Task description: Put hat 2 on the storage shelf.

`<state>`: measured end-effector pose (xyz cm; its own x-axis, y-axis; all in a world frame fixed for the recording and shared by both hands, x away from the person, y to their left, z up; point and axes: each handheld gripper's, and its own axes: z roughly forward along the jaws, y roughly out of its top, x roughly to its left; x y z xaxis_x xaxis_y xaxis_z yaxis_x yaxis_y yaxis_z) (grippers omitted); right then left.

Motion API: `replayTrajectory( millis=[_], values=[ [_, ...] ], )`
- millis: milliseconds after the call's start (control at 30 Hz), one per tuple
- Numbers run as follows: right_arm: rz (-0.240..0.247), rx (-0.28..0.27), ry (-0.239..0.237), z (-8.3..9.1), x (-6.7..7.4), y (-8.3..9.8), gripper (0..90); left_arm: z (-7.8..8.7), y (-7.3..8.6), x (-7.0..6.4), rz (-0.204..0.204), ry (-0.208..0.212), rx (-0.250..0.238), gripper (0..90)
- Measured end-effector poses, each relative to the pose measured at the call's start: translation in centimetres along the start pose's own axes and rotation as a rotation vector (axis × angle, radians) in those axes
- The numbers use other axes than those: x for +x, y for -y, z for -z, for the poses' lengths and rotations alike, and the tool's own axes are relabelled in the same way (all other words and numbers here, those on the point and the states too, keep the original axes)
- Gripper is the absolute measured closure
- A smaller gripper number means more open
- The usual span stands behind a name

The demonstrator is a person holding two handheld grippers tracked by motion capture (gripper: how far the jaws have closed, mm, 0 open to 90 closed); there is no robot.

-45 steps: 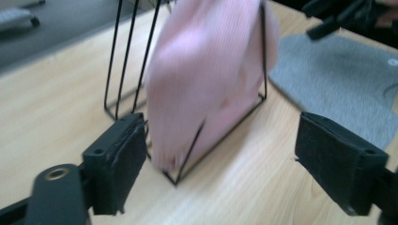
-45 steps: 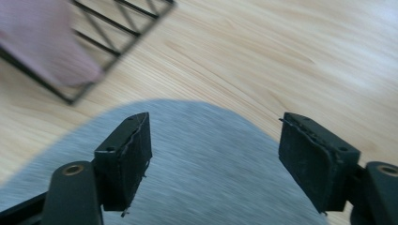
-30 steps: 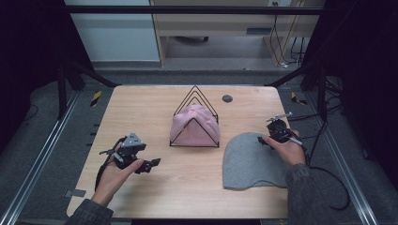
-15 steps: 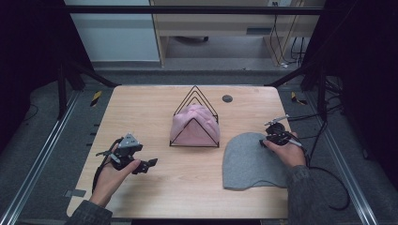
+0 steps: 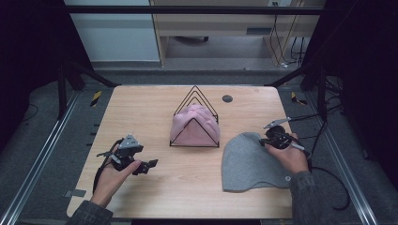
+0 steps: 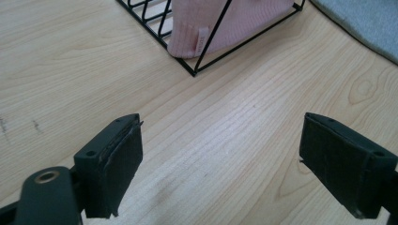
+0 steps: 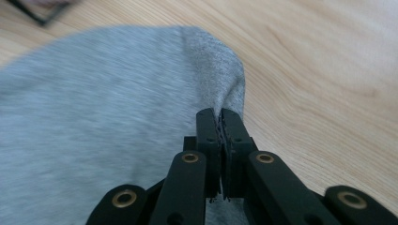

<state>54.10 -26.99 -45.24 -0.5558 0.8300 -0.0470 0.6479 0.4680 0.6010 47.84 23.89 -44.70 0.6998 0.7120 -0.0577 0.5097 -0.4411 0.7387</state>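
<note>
- Grey hat (image 5: 253,161) lies flat on the near right part of the table (image 5: 141,108), with its round top toward the far side and its straight edge toward me.
- My right gripper (image 5: 278,139) is at the far right edge of this hat. Its jaws have just been closing, and now they are closed on a fold of the grey cloth; in the right gripper view (image 7: 220,123) the cloth rises a little between the two pads.
- My right hand (image 5: 291,157) rests over the right side of the hat, and the sleeve comes from the near right corner.
- My left gripper (image 5: 133,161) is on the near left part of the table, well apart from the hat. Its jaws stand wide open and nothing is between them; in the left gripper view (image 6: 220,164) I see only bare wood between the pads.
- My left hand (image 5: 115,176) holds this gripper low over the table, and the jaws point to the right, toward the rack.
- Black wire rack (image 5: 195,115) stands in the middle of the table, to the left of the grey hat and a little farther. It has a triangle shape.
- Pink hat (image 5: 195,124) sits inside this rack, and the wires go around it. In the left gripper view I see a small label on its lower edge.
- A small dark round spot (image 5: 227,98) is on the far part of the table, behind the rack.
</note>
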Motion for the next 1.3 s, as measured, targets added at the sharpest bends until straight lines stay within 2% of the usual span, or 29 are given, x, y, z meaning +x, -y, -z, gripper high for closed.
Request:
replayTrajectory(
  millis=[67,100,133,267,300,367,433,567,767,800,900,967,1000,1067,1133,1167,1300],
  values=[
    [0.021,-0.028,-0.007,1.2,0.9,-0.1,88.4,-0.2,0.0,-0.1,0.000,0.001,0.005,13.2],
    [0.047,-0.069,-0.015,2.2,1.7,-0.2,88.4,-0.2,0.1,-0.1,-0.002,0.000,0.007,13.1],
    [0.047,-0.069,-0.015,2.2,1.7,-0.2,88.4,-0.2,0.1,-0.1,-0.001,0.001,0.007,13.1],
    [0.087,-0.138,-0.032,4.4,3.4,-0.4,88.5,-0.4,0.2,0.0,0.000,0.005,0.013,13.1],
    [0.104,-0.179,-0.047,5.7,4.2,-0.4,88.5,-0.4,0.3,0.1,0.000,0.009,0.013,13.1],
    [0.112,-0.194,-0.051,6.3,4.6,-0.4,88.5,-0.4,0.3,0.1,-0.001,0.010,0.014,13.1],
    [0.137,-0.235,-0.061,8.0,5.6,-0.4,88.6,-0.5,0.3,0.1,0.001,0.013,0.013,12.9],
    [0.155,-0.291,-0.086,10.0,6.8,-0.6,88.6,-0.5,0.3,0.0,0.001,0.023,0.008,12.6],
    [0.182,-0.348,-0.112,11.8,8.1,-1.5,88.6,-0.7,0.2,-0.4,-0.007,0.055,-0.001,12.3],
    [0.198,-0.370,-0.120,12.5,8.6,-2.0,88.6,-0.7,0.1,-0.5,-0.007,0.080,-0.011,12.3],
    [0.212,-0.395,-0.131,13.3,9.2,-2.6,88.6,-0.6,-0.1,-0.8,-0.016,0.087,-0.020,12.4],
    [0.232,-0.417,-0.147,14.1,9.9,-3.4,88.6,-0.6,-0.2,-1.0,-0.015,0.119,-0.039,12.4],
    [0.246,-0.429,-0.154,14.6,10.5,-4.1,88.6,-0.6,-0.4,-1.4,-0.013,0.151,-0.058,12.5],
    [0.253,-0.437,-0.158,14.8,10.8,-4.5,88.6,-0.6,-0.5,-1.6,-0.027,0.162,-0.059,12.6],
    [0.282,-0.448,-0.165,15.0,11.9,-5.8,88.6,-0.7,-0.8,-2.4,-0.049,0.200,-0.065,12.5],
    [0.282,-0.448,-0.165,15.0,11.9,-5.8,88.6,-0.7,-0.8,-2.4,-0.049,0.200,-0.065,12.6],
    [0.312,-0.451,-0.182,15.1,13.2,-7.2,88.6,-0.7,-1.2,-3.4,-0.073,0.249,-0.090,12.5]
  ],
)
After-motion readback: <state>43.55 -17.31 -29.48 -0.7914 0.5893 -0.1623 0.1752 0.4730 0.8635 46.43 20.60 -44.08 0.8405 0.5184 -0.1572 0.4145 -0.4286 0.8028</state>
